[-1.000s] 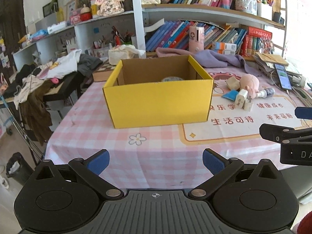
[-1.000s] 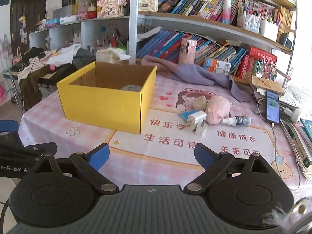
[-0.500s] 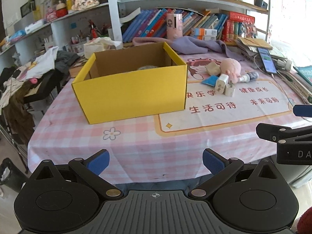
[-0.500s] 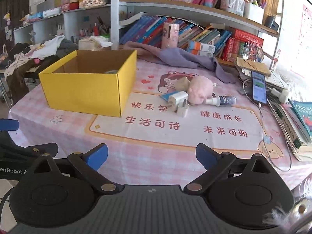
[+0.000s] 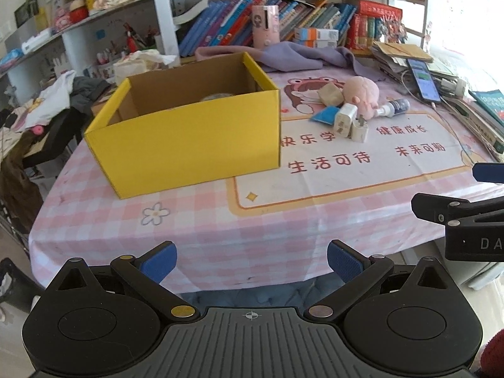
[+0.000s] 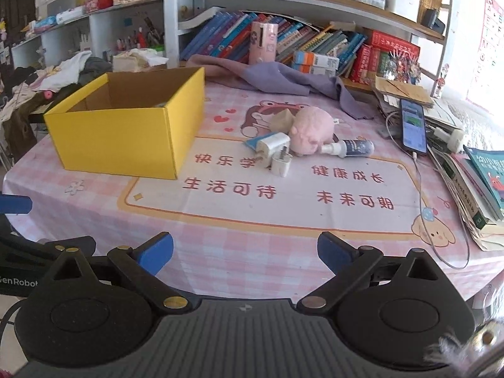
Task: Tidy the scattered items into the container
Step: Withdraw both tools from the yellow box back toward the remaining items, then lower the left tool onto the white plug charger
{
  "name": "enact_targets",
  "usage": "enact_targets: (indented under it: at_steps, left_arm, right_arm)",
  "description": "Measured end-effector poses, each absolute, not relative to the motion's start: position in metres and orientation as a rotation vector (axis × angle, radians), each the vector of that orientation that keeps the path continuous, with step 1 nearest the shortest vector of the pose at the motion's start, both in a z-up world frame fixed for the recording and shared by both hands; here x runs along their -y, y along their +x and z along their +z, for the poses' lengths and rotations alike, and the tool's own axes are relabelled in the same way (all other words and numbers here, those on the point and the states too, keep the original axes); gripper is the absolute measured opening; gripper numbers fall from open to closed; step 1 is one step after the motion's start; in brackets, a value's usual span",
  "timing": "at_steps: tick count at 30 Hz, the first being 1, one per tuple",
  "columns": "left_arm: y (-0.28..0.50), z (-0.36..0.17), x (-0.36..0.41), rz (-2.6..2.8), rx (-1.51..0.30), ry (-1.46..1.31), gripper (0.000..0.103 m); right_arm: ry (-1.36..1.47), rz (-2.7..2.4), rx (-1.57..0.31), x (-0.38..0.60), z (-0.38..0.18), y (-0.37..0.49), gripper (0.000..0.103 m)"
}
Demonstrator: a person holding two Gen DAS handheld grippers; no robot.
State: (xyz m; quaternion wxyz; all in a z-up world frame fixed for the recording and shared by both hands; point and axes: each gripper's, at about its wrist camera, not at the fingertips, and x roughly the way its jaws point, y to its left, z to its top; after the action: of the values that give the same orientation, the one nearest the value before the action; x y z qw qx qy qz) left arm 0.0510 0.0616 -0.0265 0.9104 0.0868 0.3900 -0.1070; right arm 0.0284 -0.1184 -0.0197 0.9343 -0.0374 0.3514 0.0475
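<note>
Scattered items: clustered on the printed mat, right of the box and apart from it. Pink plush toy [image 6: 310, 132] at the centre of the cluster; beige block [image 6: 282, 119] touching its left side. Two white chargers [image 6: 274, 149] in front of the toy, one tipped with prongs up, partly covering a flat blue packet [image 5: 324, 115]. Small spray bottle [image 6: 348, 148] lying on its side, nozzle toward the toy.

Yellow box [image 5: 189, 145]: upright, top open, near the left part of the table [image 5: 220, 230] on the pink checked cloth. Round object partly visible inside; identity not discernible.

Left gripper [image 5: 252, 260]: fingers spread wide, nothing between them, positioned off the near table edge, facing the box.

Right gripper [image 6: 245, 249]: fingers spread wide, nothing held, positioned at the near table edge, facing the cluster.

Surroundings: purple cloth [image 6: 277, 77] behind the cluster; phone [image 6: 412, 126] on cable to the right; bookshelves [image 6: 315, 41] behind.
</note>
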Motion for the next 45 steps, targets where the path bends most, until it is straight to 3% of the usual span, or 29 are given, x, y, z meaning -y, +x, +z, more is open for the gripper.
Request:
enact_targets:
  at_steps: [26, 37, 45]
  left_arm:
    - [0.103, -0.040, 0.033, -0.410, -0.827, 0.258, 0.103]
    - [0.120, -0.030, 0.084, -0.487, -0.724, 0.288, 0.103]
    - [0.155, -0.035, 0.105, -0.359, -0.753, 0.220, 0.103]
  right_arm:
    - [-0.015, -0.081, -0.768, 0.202, -0.031, 0.067, 0.100]
    - [-0.012, -0.082, -0.750, 0.242, -0.026, 0.110, 0.099]
    - [-0.029, -0.021, -0.768, 0.272, -0.030, 0.151, 0.099]
